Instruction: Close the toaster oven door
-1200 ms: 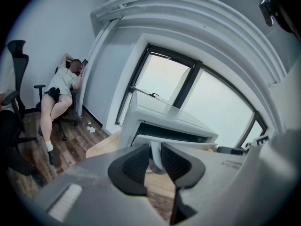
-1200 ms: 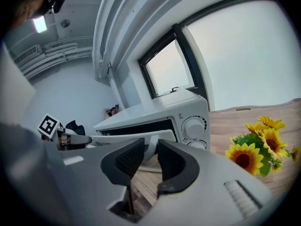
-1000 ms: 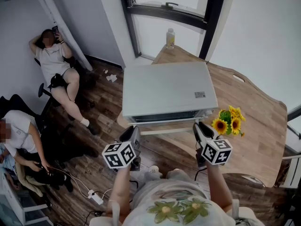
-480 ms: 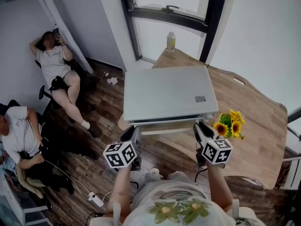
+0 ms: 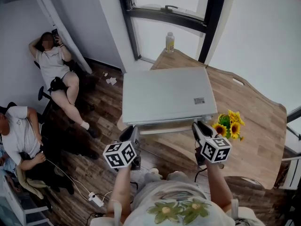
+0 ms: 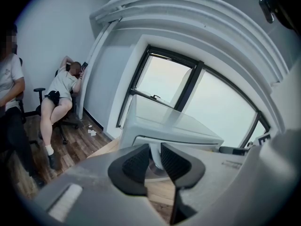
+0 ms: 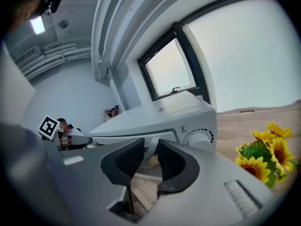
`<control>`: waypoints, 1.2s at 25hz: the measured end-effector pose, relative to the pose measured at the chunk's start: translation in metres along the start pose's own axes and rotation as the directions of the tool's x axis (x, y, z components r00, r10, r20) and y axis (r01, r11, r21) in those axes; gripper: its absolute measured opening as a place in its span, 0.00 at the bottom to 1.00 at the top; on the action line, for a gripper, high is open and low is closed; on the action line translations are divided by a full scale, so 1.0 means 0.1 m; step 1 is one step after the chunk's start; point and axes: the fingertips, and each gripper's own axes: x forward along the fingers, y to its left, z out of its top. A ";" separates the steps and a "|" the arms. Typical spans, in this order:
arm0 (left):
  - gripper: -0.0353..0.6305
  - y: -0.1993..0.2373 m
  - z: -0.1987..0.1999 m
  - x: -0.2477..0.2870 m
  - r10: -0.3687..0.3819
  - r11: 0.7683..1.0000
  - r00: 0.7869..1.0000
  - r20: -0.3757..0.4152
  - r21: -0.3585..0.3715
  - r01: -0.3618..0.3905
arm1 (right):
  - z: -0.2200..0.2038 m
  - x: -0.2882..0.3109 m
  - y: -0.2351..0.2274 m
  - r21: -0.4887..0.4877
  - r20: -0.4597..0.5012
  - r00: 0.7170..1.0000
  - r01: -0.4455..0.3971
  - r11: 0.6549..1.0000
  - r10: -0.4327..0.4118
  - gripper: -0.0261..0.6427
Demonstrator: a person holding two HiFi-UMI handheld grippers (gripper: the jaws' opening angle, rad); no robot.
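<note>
A white toaster oven (image 5: 164, 95) stands on the wooden table (image 5: 254, 140), seen from above. Its door is nearly upright, and only a thin strip of its front shows over the pale handle bar (image 5: 164, 127). My left gripper (image 5: 132, 132) is at the bar's left end and my right gripper (image 5: 198, 126) at its right end. In the left gripper view, the jaws (image 6: 155, 154) hold a white piece of the handle (image 6: 155, 161) in front of the oven (image 6: 169, 128). In the right gripper view, the jaws (image 7: 150, 150) clasp the handle beside the oven's dial (image 7: 200, 138).
Artificial sunflowers (image 5: 229, 122) stand just right of my right gripper and also show in the right gripper view (image 7: 268, 149). A bottle (image 5: 170, 41) sits at the table's far end by the window. Two seated people (image 5: 56, 69) are on the left. A power strip (image 5: 96, 197) lies on the floor.
The oven's dark door glass, plainly visible a second ago, has narrowed to a thin strip as the door swung up. Both grippers rose slightly with the handle.
</note>
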 end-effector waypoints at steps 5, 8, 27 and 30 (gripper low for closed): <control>0.19 0.00 0.04 0.03 0.009 1.000 1.000 0.001 -0.002 -0.009 | 0.04 0.03 -0.01 -0.002 -0.015 1.000 -0.003 1.000 0.003 0.18; 0.19 0.01 0.04 0.04 0.011 1.000 1.000 -0.002 0.000 -0.011 | 0.04 0.05 -0.01 0.000 -0.026 1.000 -0.007 1.000 0.007 0.18; 0.19 -0.15 0.19 -0.19 0.010 0.981 0.994 0.111 0.192 -0.031 | 0.23 -0.18 0.22 -0.225 0.146 0.987 0.099 0.969 -0.067 0.22; 0.14 -0.26 0.20 -0.32 -0.002 0.972 0.988 0.153 0.232 -0.034 | 0.18 -0.29 0.33 -0.245 0.167 0.984 0.099 0.964 -0.058 0.13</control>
